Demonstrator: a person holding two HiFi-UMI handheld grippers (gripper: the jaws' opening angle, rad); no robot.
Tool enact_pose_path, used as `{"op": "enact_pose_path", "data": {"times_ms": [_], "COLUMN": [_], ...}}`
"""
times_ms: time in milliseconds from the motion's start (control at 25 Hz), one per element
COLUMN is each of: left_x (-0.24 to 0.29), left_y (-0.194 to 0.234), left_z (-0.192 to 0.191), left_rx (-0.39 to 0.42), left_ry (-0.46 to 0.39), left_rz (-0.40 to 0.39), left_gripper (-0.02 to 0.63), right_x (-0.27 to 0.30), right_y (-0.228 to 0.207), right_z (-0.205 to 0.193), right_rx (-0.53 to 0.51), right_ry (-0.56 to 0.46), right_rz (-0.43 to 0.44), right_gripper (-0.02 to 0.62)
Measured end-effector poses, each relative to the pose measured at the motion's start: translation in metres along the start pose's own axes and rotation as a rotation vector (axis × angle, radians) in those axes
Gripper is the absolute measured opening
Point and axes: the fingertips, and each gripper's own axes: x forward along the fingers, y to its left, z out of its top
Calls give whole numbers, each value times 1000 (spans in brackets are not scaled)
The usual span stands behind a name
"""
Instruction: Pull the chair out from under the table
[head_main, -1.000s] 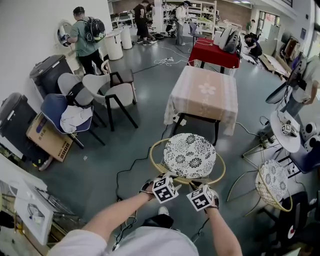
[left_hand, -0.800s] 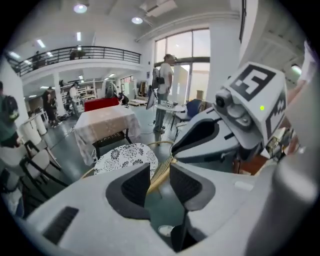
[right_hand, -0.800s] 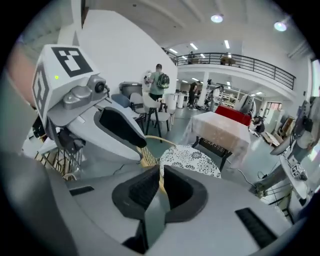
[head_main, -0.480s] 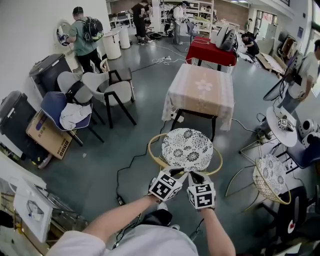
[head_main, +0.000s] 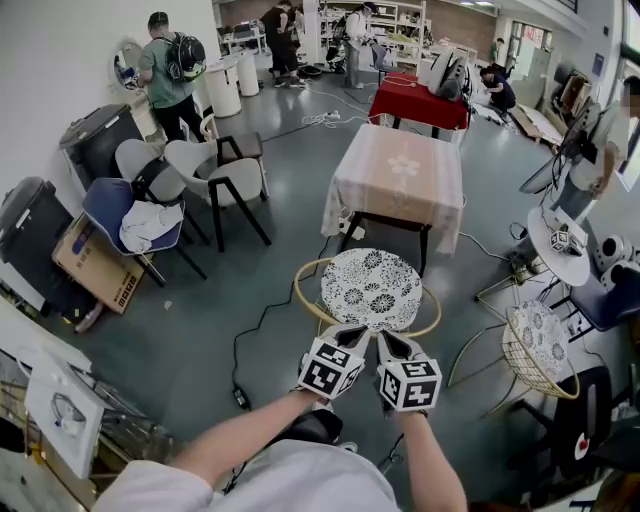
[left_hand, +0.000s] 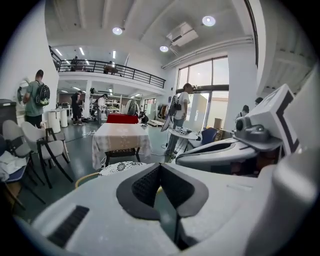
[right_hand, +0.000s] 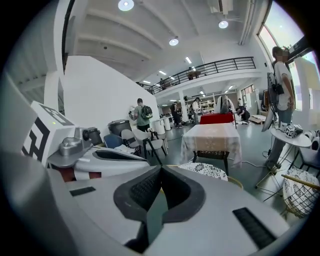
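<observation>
Chair (head_main: 372, 288) straight ahead, tabletop (head_main: 395, 170) beyond.
Left claw (head_main: 347, 337) and right claw (head_main: 386, 341), side by side, pinched shut on its near rim; pull runs toward the person.

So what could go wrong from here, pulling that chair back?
The left claw and right claw pinch only the thin hoop rim of the chair, so the grip might slip. A black cable lies on the floor just left of the chair: a likely trip or snag when stepping back.
</observation>
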Motion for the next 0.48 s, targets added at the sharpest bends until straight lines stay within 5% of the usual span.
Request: {"op": "enact_pose_path", "data": {"times_ms": [480], "left_x": [-7], "left_y": [0], "left_z": [2], "left_rx": [-14], "left_ry": [-4], "left_rz": [11], "left_gripper": [5], "right_x": [-1], "right_y": [10], "right_z": [-2], "right_rx": [-15], "right_ry": [-13], "right_rz": [3], "right_gripper": [2]}}
